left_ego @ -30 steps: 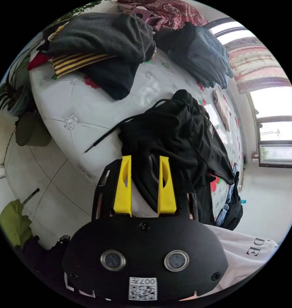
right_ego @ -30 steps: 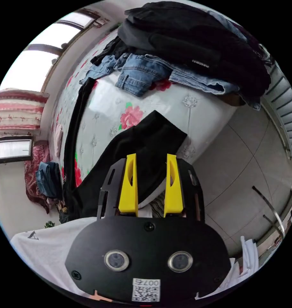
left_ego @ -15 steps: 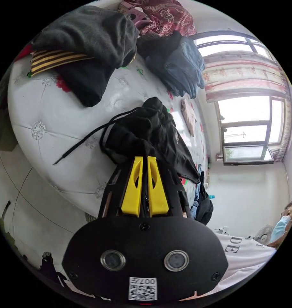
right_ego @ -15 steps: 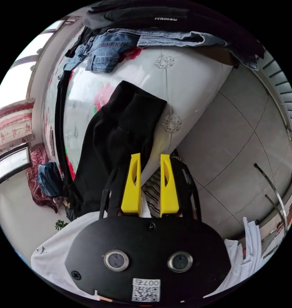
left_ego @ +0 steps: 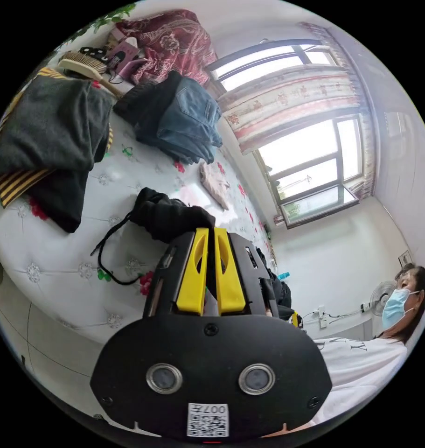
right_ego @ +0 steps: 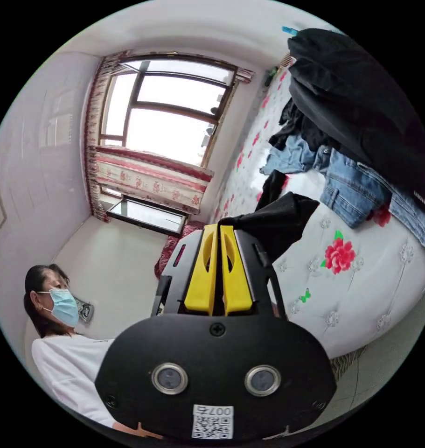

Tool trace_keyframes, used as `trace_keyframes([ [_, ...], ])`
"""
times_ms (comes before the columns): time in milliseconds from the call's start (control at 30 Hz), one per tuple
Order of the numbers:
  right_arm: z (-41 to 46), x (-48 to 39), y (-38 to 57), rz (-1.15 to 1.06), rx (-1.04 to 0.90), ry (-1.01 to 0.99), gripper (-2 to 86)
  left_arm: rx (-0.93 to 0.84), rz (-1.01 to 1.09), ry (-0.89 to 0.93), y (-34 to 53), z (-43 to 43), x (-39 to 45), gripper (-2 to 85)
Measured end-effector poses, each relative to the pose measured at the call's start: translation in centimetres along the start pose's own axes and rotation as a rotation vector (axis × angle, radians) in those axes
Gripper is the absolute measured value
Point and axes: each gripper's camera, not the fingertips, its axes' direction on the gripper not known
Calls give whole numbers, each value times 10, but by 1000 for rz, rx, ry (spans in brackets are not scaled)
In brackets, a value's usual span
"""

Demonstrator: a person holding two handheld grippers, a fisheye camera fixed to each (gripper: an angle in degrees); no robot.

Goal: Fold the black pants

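With my left gripper [left_ego: 210, 229] clamped on the black pants [left_ego: 170, 218], my right gripper [right_ego: 218, 227] pinches their other end above the bed [right_ego: 357, 280].

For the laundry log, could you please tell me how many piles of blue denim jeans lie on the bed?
2: one blue denim pile beside the dark grey garment in the left gripper view, another under black clothes in the right. More may be hidden.
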Motion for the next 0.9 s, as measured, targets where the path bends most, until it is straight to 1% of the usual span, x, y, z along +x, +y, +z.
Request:
trace_keyframes([
  [33,-16,-16,-2,-45,37,-16,-3,-9,31,-8,5,-7,7,-5],
  [100,-41,-25,0,-65,68,-6,-3,-43,61,-49,19,-15,11,-5],
  [200,-66,-1,17,14,37,118,-3,-118,6,-125,59,-18,-10,-5],
  [267,-73,43,37,143,-26,265,-3,-162,-179,-181,98,-14,-52,-5],
  [300,-73,56,42,189,-40,293,-3,-168,-240,-186,108,-12,-64,-5],
  [333,-75,82,54,286,-55,326,-3,-167,-357,-178,127,-11,-86,-6],
  [367,-78,102,64,362,-54,329,-3,-142,-431,-144,139,-11,-99,-6],
  [433,-78,114,73,428,-34,278,-3,-100,-450,-100,144,-13,-99,-6],
  [533,-65,97,62,364,-33,228,-3,-102,-362,-79,124,-12,-79,-6],
  [633,-44,71,36,295,-55,190,-3,-77,-306,-16,97,-6,-60,-6],
  [767,-10,34,4,214,-19,125,-3,12,-303,78,61,9,-40,-6],
  [900,28,11,-27,164,9,113,-3,68,-312,60,28,28,-29,-6],
])
